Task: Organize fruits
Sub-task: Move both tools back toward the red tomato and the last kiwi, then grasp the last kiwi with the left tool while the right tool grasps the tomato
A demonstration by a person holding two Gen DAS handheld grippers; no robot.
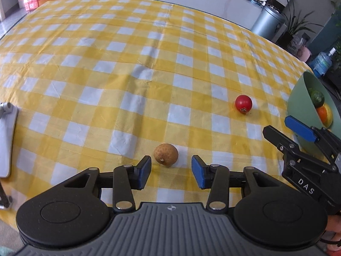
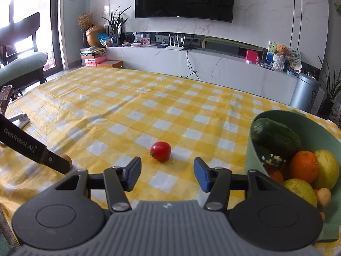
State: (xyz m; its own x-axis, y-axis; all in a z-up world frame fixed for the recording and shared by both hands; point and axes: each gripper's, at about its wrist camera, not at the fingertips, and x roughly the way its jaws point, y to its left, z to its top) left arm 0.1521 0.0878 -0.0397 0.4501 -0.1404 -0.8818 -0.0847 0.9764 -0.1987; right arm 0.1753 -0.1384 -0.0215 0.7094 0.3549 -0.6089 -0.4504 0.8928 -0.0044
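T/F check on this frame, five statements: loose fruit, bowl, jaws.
1. The small brown fruit lies on the checked tablecloth just ahead of the left gripper. True.
2. The red tomato is inside the green bowl. False: it lies on the cloth, apart from the bowl.
3. The right gripper is shut on the tomato. False: its jaws are apart, with the tomato beyond them.
4. The bowl holds a dark green cucumber and an orange. True.
5. The bowl is empty. False: several fruits are in it.
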